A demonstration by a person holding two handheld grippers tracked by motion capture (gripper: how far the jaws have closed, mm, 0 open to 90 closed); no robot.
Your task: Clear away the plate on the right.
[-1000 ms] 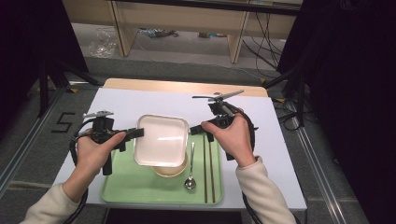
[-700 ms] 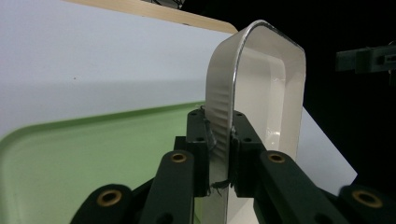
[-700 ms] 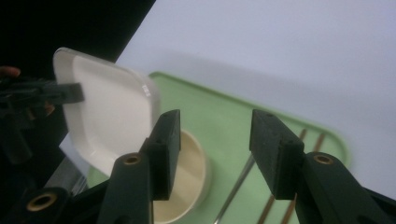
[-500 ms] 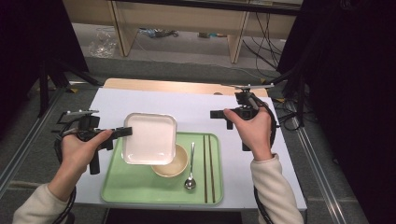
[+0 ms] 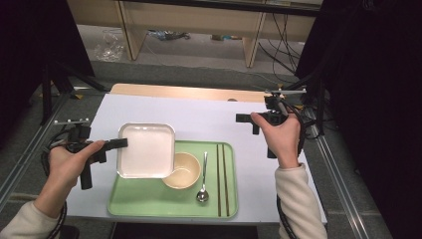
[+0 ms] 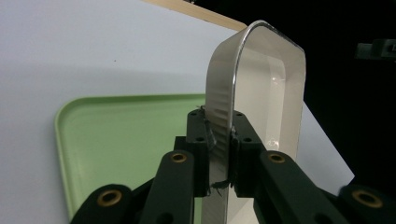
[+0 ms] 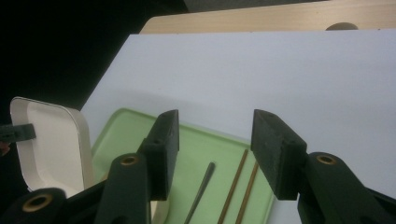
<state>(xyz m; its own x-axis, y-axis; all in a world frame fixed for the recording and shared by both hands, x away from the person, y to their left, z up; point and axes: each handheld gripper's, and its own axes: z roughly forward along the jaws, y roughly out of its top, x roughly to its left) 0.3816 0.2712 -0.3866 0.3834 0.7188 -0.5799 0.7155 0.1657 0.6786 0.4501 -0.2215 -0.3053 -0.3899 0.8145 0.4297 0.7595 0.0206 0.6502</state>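
Two claws working: your left claw is pinching the white square dish by its rim, left of centre, above the green tray. Your right claw, upper right, has just been spreading, gripping nothing.

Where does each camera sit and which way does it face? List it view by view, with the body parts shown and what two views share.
High view: above the near side, facing forward and down on the table; both forearms, left gripper, right gripper.
Left gripper view: on the left gripper, along jaws shut on the dish.
Right gripper view: on the right gripper, along open jaws toward the chopsticks.
Shared: dish and tray in all three.
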